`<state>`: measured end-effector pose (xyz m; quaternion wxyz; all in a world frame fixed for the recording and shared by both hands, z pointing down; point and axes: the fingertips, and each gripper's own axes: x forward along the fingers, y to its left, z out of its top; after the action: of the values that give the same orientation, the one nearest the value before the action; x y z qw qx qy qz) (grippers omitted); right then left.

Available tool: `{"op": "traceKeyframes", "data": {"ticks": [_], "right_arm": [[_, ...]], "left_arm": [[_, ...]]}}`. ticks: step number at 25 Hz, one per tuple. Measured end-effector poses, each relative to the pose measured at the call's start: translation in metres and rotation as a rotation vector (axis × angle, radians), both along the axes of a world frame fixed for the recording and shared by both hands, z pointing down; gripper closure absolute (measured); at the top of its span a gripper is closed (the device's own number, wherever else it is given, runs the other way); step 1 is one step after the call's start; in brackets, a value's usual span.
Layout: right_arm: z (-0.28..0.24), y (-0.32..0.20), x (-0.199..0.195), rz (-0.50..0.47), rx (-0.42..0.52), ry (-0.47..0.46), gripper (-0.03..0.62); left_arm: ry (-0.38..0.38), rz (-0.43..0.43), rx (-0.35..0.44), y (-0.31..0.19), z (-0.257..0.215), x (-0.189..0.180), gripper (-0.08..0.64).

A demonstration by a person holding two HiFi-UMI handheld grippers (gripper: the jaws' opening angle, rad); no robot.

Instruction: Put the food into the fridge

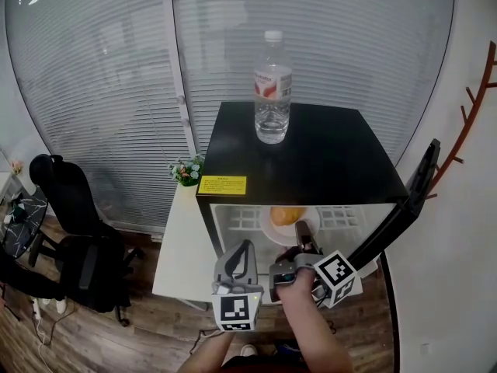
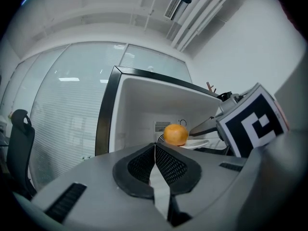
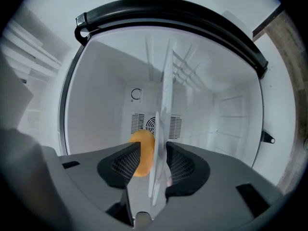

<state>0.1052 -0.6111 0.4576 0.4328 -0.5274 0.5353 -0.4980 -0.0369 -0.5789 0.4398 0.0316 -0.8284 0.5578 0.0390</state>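
Observation:
An orange [image 1: 285,214] lies on a white plate [image 1: 281,231] on the shelf inside the open black mini fridge [image 1: 311,142]. My right gripper [image 1: 304,239] reaches into the fridge. In the right gripper view its jaws stand apart around the plate's rim [image 3: 161,143], with a gap beside the rim and the orange [image 3: 143,152] just behind. My left gripper [image 1: 241,251] hovers in front of the fridge, shut and empty. The left gripper view [image 2: 155,150] looks at the orange [image 2: 175,134], the plate [image 2: 197,143] and the right gripper's marker cube [image 2: 252,121].
A water bottle [image 1: 272,88] stands on the fridge top. The fridge door [image 1: 404,200] hangs open to the right. A small white table [image 1: 182,247] with a flower pot [image 1: 187,169] stands left of the fridge, and a black office chair [image 1: 70,231] further left.

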Motion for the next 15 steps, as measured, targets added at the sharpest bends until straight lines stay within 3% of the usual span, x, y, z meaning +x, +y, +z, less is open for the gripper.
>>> {"op": "traceKeyframes", "data": {"ticks": [5, 15], "right_arm": [[0.001, 0.002, -0.005, -0.046, 0.014, -0.013, 0.376], [0.002, 0.019, 0.008, -0.088, 0.047, 0.06, 0.365]], "left_arm": [[0.002, -0.01, 0.003, 0.004, -0.002, 0.001, 0.531], [-0.007, -0.029, 0.011, 0.011, -0.01, 0.003, 0.531]]}}
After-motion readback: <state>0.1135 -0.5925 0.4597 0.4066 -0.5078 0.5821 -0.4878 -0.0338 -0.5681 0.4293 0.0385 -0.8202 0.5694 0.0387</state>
